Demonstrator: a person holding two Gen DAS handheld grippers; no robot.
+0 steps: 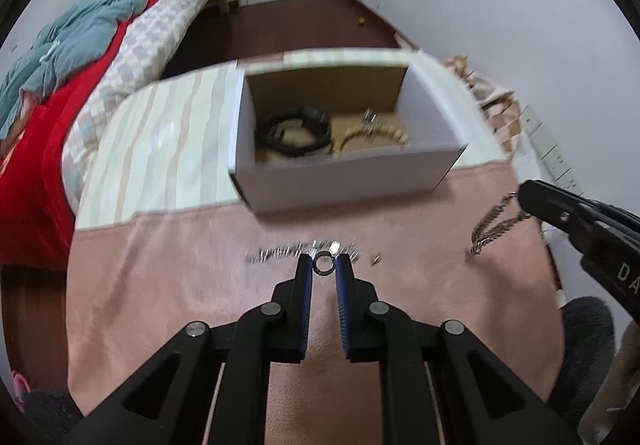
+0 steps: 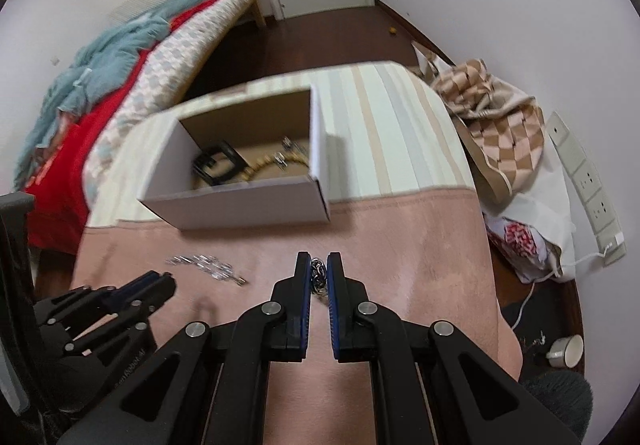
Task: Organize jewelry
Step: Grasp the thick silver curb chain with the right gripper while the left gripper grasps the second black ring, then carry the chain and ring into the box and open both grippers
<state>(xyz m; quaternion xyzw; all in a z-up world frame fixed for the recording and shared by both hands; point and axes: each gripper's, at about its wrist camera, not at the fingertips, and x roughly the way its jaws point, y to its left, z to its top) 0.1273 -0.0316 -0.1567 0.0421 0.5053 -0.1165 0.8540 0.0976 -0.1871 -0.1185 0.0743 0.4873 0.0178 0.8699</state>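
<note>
With the left gripper (image 1: 324,263) pinching a ring (image 1: 324,263) and the right gripper (image 2: 319,273) pinching a chain (image 2: 319,273), carry both level over the box (image 1: 352,181) before letting go.

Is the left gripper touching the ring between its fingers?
Touching. The left wrist view shows the ring pinched between the left gripper's blue pads, above the pink cloth, with no gap on either side.

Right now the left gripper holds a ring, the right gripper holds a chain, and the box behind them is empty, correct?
Not quite: the box is not empty. The left wrist view shows a black strap and a beaded piece inside. The left gripper does hold a ring, and the right gripper a chain.
</note>
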